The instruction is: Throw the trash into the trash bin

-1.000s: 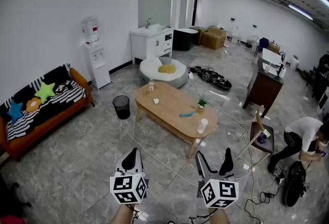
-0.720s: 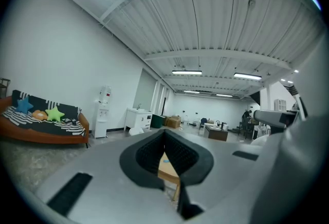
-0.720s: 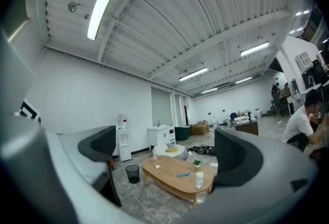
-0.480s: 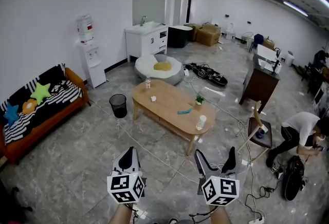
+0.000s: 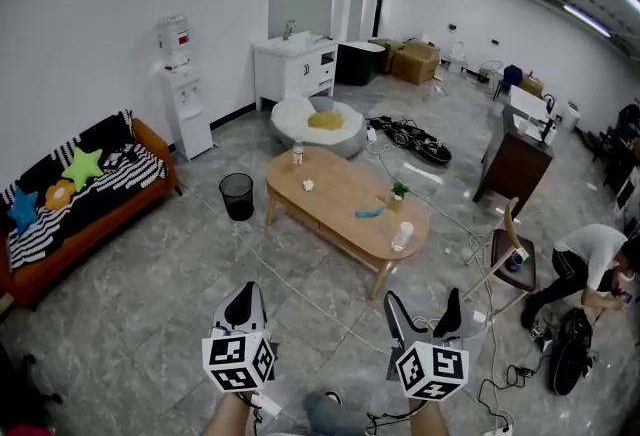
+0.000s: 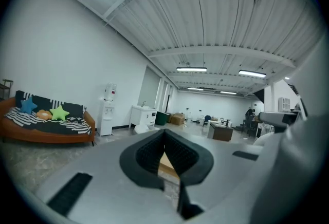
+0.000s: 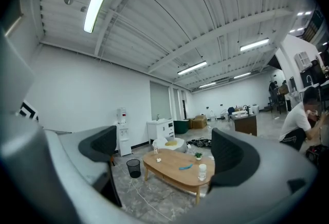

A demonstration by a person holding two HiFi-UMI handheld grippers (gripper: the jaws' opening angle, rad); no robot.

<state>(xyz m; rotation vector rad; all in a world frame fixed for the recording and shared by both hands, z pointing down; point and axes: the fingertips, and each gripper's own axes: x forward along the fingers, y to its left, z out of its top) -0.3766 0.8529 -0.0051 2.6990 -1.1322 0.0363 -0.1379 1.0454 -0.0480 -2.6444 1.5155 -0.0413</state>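
The black mesh trash bin [image 5: 238, 196] stands on the floor at the left end of the low wooden table [image 5: 340, 214]. A crumpled white paper [image 5: 308, 186], a blue object [image 5: 368, 212], a white cup [image 5: 403, 236], a bottle [image 5: 297, 155] and a small plant [image 5: 399, 191] sit on the table. Both grippers hover near me, well short of the table. My left gripper [image 5: 245, 304] is shut with nothing in it. My right gripper [image 5: 425, 308] is open; its jaws have just been opening and nothing is between them. The right gripper view frames the bin [image 7: 133, 167] and table [image 7: 177, 174].
An orange sofa [image 5: 70, 214] and a water dispenser [image 5: 185, 104] line the left wall. A white beanbag [image 5: 320, 124] lies beyond the table. Cables [image 5: 300, 294] cross the floor. A chair [image 5: 508, 249] and a crouching person [image 5: 590, 264] are at the right.
Both grippers have shifted a little and sit slightly lower in the head view. The right jaws stand wider apart than a second ago. The left stays shut.
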